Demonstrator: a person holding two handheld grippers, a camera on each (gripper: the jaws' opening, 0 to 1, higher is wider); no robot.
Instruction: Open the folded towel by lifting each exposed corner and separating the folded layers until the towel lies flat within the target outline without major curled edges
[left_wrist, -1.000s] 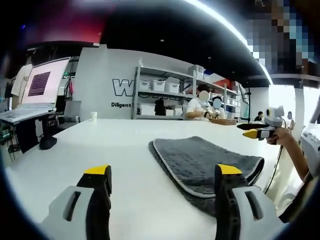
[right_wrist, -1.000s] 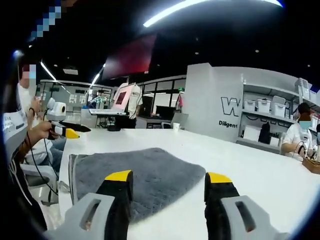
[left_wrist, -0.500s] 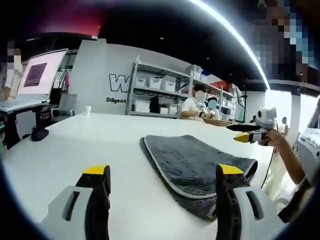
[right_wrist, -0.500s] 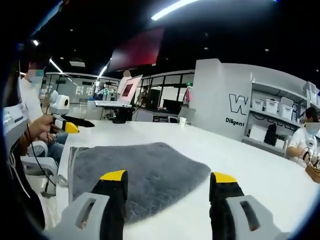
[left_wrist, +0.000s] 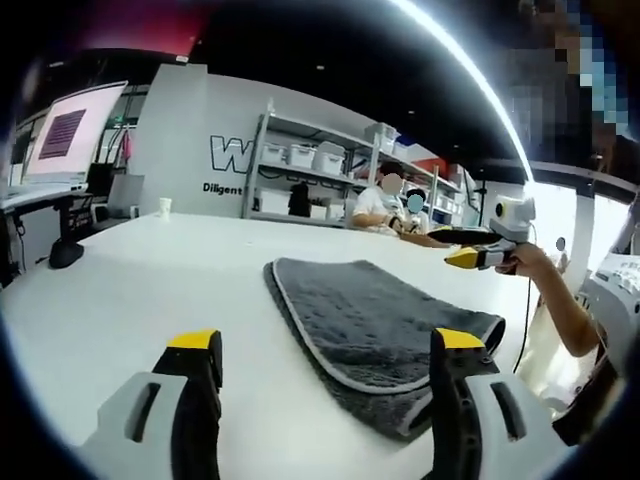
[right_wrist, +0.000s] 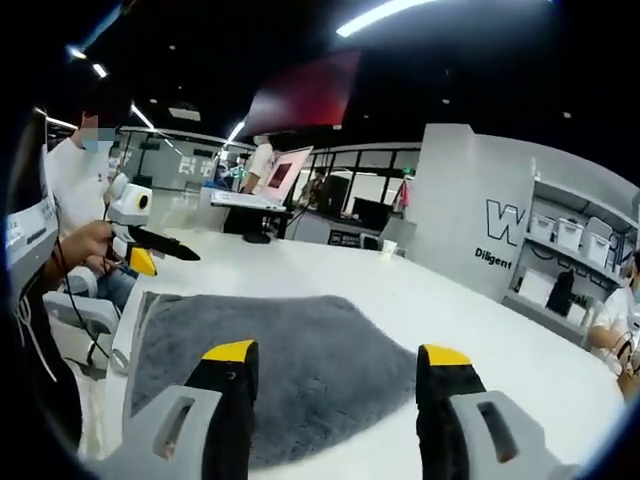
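Observation:
A folded grey towel (left_wrist: 370, 320) with a pale trimmed edge lies on the white table (left_wrist: 150, 280); its stacked layers show along the near edge. My left gripper (left_wrist: 325, 345) is open, held above the table just short of the towel's near corner. The right gripper (left_wrist: 470, 257) comes in from the right, over the towel's far side. In the right gripper view the same towel (right_wrist: 290, 365) spreads ahead of my open right gripper (right_wrist: 335, 355), whose jaws hover over its near edge. The left gripper (right_wrist: 150, 255) appears at the left, held in a hand beyond the towel's end.
Shelving (left_wrist: 310, 180) with white bins lines the far wall, and two people (left_wrist: 385, 200) sit beside it. A paper cup (left_wrist: 165, 207) stands on the table's far part. A laptop on a stand (left_wrist: 60, 150) is at the left. Bare white table surrounds the towel.
Both views have swung a little, so the towel sits more central and nearer in each. The towel lies as it did and both grippers stay open.

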